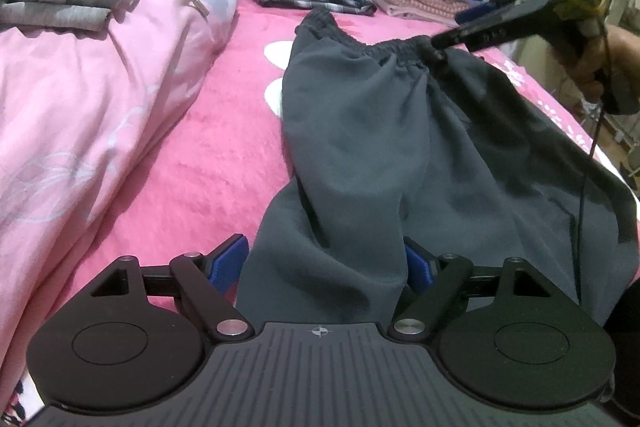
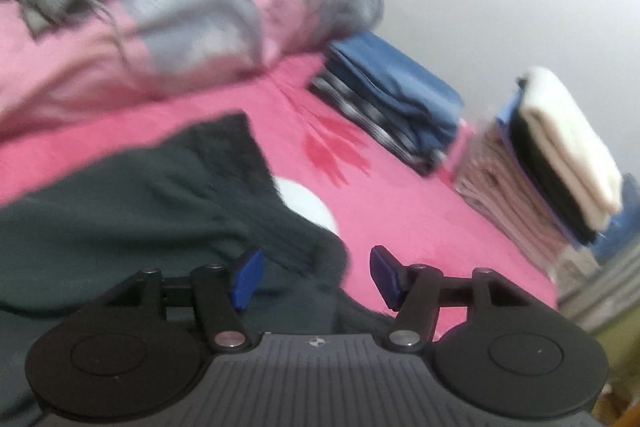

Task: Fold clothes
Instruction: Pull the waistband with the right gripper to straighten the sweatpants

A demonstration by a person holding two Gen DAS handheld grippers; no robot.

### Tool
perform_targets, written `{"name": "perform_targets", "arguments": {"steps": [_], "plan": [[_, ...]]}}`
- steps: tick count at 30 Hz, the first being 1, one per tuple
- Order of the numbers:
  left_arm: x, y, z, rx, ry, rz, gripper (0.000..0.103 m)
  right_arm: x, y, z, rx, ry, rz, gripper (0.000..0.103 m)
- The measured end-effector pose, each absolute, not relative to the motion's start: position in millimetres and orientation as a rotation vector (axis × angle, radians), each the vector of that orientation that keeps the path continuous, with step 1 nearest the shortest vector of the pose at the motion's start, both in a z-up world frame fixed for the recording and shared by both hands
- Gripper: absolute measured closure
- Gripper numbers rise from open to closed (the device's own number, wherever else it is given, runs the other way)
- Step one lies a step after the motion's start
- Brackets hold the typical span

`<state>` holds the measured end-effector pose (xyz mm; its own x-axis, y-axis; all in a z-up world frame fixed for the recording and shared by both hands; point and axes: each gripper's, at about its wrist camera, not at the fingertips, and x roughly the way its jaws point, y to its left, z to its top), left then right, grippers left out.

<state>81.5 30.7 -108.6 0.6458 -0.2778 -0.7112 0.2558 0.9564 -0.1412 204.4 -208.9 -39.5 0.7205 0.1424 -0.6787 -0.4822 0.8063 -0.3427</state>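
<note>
Mid-fold: the dark grey trousers [image 1: 360, 131] lie on the pink bedsheet [image 1: 224, 131]. The right gripper [image 2: 316, 277], jaws apart, hangs at their waistband; the left gripper [image 1: 326, 263] gapes around a leg. Next, a fresh grasp.

Your right wrist view is motion-blurred throughout. The dark grey trousers [image 1: 360, 131] run under your left claw [image 1: 322, 263], hiding their lower end.
</note>
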Motion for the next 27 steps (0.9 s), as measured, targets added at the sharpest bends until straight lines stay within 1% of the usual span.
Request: {"name": "perform_targets", "arguments": {"steps": [4, 9, 12, 14, 15, 17, 20, 22, 27], "plan": [[79.6, 28.4, -108.9, -0.006, 0.814, -0.288, 0.023, 214.1, -181.6, -41.4, -0.519, 0.671, 0.459, 0.043], [79.6, 29.7, -109.7, 0.009, 0.816, -0.277, 0.023, 248.8, -147.1, -75.8, -0.567, 0.737, 0.513, 0.056], [80.2, 31.3, -111.0, 0.006, 0.813, -0.279, 0.023, 264.6, -137.6, -98.0, -0.608, 0.784, 0.518, 0.058], [79.9, 31.2, -112.1, 0.012, 0.805, -0.280, 0.023, 268.2, -137.2, -102.8, -0.601, 0.791, 0.518, 0.059], [79.9, 31.1, -112.7, 0.015, 0.802, -0.281, 0.023, 268.9, -138.8, -101.2, -0.581, 0.793, 0.517, 0.066], [80.3, 31.3, -113.6, 0.017, 0.796, -0.284, 0.023, 269.2, -141.7, -95.0, -0.545, 0.797, 0.514, 0.076], [81.6, 32.3, -114.3, 0.014, 0.792, -0.289, 0.023, 267.7, -148.9, -81.2, -0.481, 0.791, 0.516, 0.077], [82.4, 33.2, -114.5, 0.008, 0.791, -0.292, 0.023, 269.1, -154.7, -73.8, -0.436, 0.791, 0.517, 0.075], [82.3, 32.7, -114.6, -0.001, 0.790, -0.293, 0.023, 290.3, -165.5, -82.4, -0.354, 0.830, 0.485, 0.073]]}}
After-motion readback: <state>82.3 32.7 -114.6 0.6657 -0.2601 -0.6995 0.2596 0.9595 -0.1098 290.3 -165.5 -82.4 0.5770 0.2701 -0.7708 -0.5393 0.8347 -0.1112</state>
